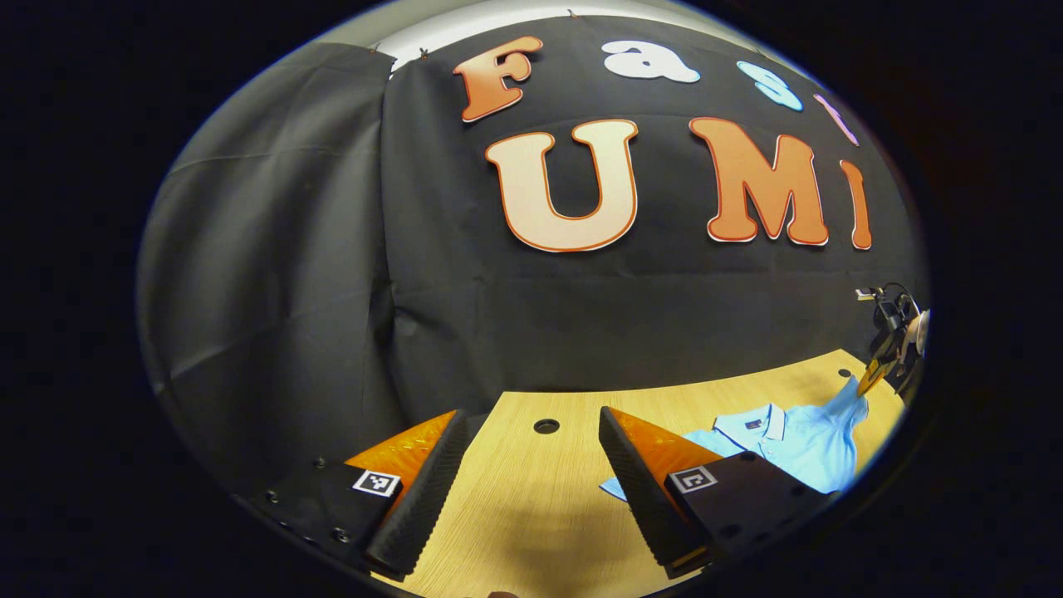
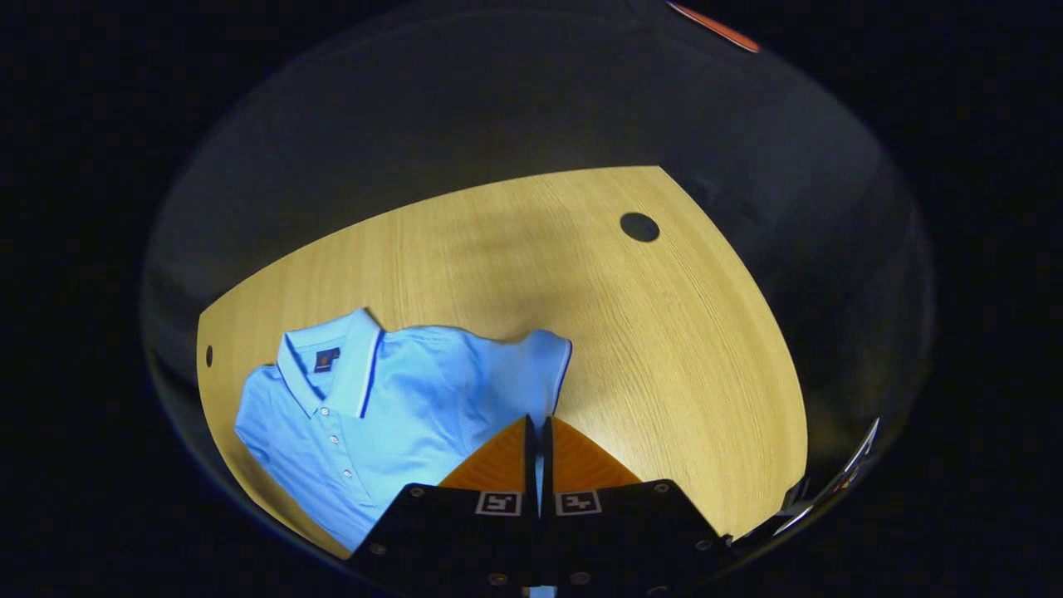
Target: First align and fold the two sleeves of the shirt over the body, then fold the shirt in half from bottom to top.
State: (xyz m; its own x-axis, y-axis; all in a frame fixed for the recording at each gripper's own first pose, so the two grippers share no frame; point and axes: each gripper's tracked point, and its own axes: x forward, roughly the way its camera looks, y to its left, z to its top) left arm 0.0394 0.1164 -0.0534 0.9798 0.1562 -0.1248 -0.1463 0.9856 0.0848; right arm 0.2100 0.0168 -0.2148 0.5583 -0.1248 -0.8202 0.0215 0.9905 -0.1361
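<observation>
- The shirt is light blue, with a white collar edged by a thin dark blue line and a small dark label inside the neck.
- Small pale buttons run down its front.
- The tabletop is pale yellow wood grain with round dark holes.

— Where do we have the left tool?
— We hold it low and level over the counter, its fingers spread wide with nothing between them.
— And the right tool?
— We hold that one tilted down, its fingers pressed together with only a thin slit between; a strip of the shirt shows in that slit. From the left gripper view we see it far off to the right, lifting the shirt's edge.
</observation>
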